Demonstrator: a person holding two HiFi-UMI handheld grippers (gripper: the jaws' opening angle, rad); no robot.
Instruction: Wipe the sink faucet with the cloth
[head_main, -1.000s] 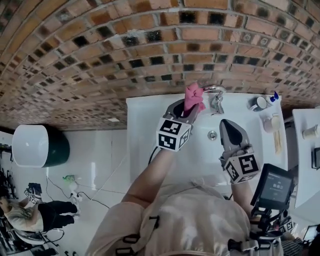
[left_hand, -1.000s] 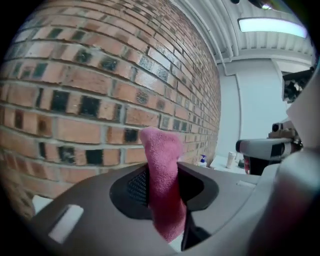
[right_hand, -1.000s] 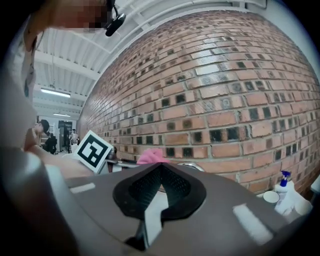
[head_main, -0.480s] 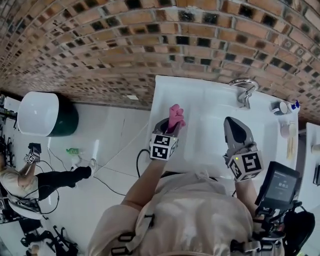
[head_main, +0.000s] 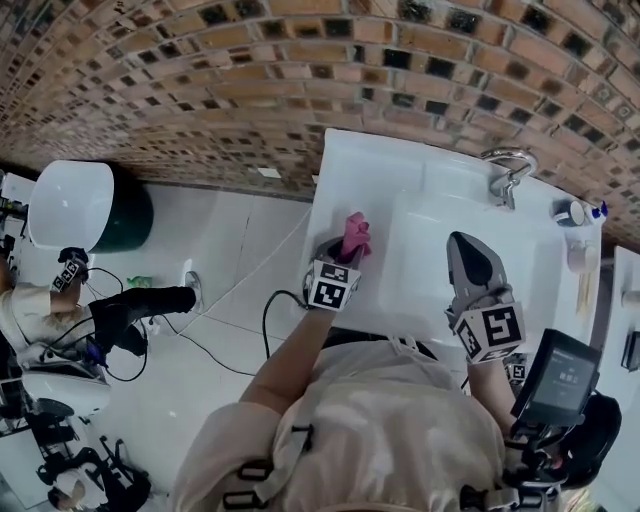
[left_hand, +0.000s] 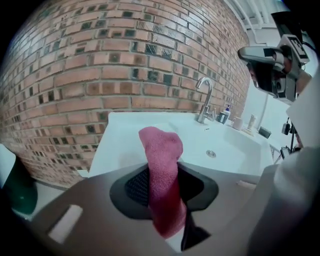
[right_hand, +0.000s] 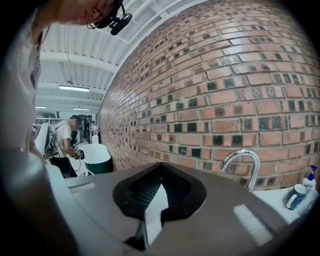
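The left tongs (head_main: 343, 255) are clenched on the pink cloth (head_main: 355, 233), which stands up out of the jaws as a bunched tuft. A second ago that tuft was right up against the chrome faucet (head_main: 510, 168). Since then the left tongs have drawn back and down, away from the brick wall. They now hang over the flat left margin of the white washbasin (head_main: 345, 170), and the faucet is well apart, ahead of them and to their right.

The right tongs (head_main: 465, 245) sit over the near side of the bowl, pointing towards the faucet. Their jaws look pressed together at the tips with nothing between, though a pale sliver lower down leaves some doubt. They have slid back a little too.

By my reading, the wiping pass is finished or broken off, since the cloth is clear of the faucet. Next would be either laying the cloth on the margin beneath the left tongs or going back for another stroke.
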